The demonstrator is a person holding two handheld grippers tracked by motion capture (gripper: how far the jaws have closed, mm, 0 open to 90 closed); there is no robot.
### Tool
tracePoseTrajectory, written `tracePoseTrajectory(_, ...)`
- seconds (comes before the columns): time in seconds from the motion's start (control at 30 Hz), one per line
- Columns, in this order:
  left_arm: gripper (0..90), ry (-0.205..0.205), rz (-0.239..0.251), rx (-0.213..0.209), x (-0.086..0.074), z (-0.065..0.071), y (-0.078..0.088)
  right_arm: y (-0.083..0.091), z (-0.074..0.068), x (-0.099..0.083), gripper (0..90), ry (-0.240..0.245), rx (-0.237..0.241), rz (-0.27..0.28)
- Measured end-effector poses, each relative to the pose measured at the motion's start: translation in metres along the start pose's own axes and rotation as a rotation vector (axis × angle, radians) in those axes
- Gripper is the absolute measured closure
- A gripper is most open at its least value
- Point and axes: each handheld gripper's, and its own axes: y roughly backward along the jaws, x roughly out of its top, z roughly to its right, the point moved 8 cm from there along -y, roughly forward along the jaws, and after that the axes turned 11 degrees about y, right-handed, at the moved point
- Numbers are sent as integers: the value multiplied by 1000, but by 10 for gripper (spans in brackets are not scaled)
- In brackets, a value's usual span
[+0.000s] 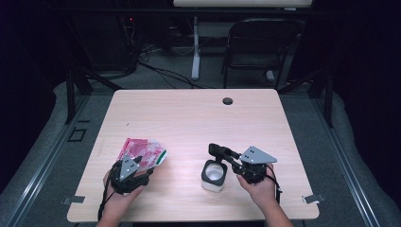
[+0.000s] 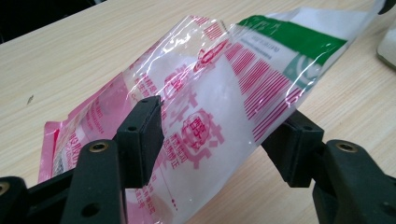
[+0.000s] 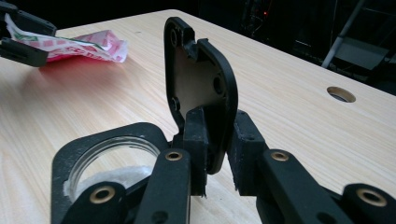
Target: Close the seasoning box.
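Observation:
A clear plastic bag (image 1: pixel 142 152) printed in pink, white and green lies at the table's left front. My left gripper (image 1: pixel 141 164) is shut on its near end. In the left gripper view the bag (image 2: pixel 224 93) is lifted at a slant between the two black pads (image 2: pixel 140 135). A white container (image 1: pixel 213 178) with a black top stands at the front right. Its black flip lid (image 3: pixel 201 79) stands upright, and my right gripper (image 3: pixel 219 140) is shut on that lid. Inside the container's round opening (image 3: pixel 112 158) is something white. My right gripper (image 1: pixel 230 155) reaches in from the right.
The wooden table (image 1: pixel 189 118) has a round cable hole (image 1: pixel 228 100) near its far edge. A black chair (image 1: pixel 257 45) and a desk leg stand on the floor beyond it. The bag (image 3: pixel 79 46) and the left gripper (image 3: pixel 18 37) sit left of the container.

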Motion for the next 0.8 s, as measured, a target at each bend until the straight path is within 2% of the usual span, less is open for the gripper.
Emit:
tracePoseTrajectory(0.07,404,-2,-1,-8,1,2,-2,1,-3,2,729,-9,18,15)
tracePoseTrajectory(0.27,404,-13,-6,-24,3,7,-10,7,-12,3,706,-29,54,33)
tracePoseTrajectory(0.47,404,-26,-16,-44,4,12,-16,10,-21,5,643,-12,90,46)
tracePoseTrajectory(0.57,404,-21,-20,-53,4,13,-19,9,-30,4,592,5,142,33)
tracePoseTrajectory(0.67,403,-14,-27,-60,3,14,-22,7,-35,3,555,46,138,22)
tracePoseTrajectory(0.8,403,-16,-25,-62,3,15,-23,7,-38,2,534,52,136,15)
